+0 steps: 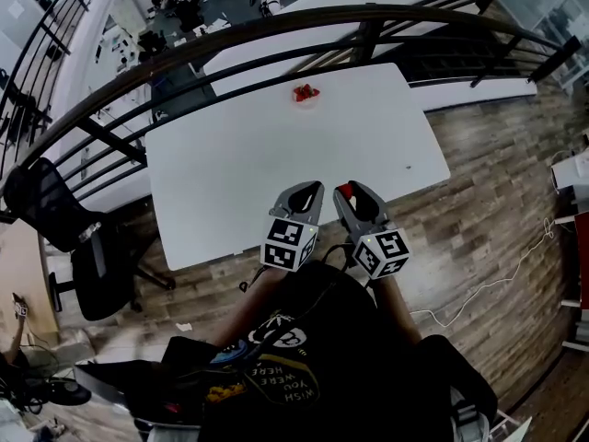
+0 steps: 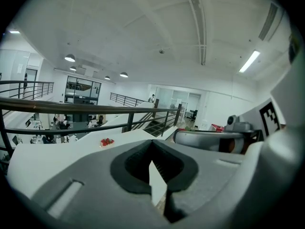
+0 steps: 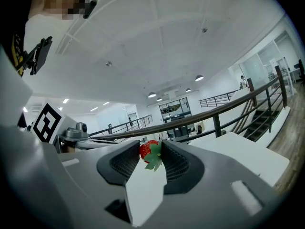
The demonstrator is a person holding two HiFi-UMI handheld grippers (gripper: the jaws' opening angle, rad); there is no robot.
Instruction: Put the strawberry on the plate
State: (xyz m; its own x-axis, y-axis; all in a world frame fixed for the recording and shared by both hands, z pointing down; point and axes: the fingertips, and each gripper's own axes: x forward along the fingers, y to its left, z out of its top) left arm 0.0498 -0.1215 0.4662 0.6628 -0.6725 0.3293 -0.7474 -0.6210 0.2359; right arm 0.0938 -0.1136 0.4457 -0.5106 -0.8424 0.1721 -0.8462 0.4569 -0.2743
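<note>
At the left, left claw (image 1: 311,190): shut, tips together, nothing in it, low over the near edge of the white bench (image 1: 230,173).

Straight ahead and well apart from both claws, the plate (image 1: 306,104). Near the far edge of the bench, just short of the railing (image 1: 368,26), already carrying red fruit (image 1: 306,91).

Just beside the left claw, right claw (image 1: 350,191): clamped on the strawberry (image 3: 148,150), red body pinched between the pads, green leaves hanging out toward the camera. Long axis of the fruit hard to read from here.

From the right claw, plate dead ahead and a shade to the left. Probably a carry across the whole bench, then a lowering over the plate before letting go. Neither claw clearly nearer the plate.
</note>
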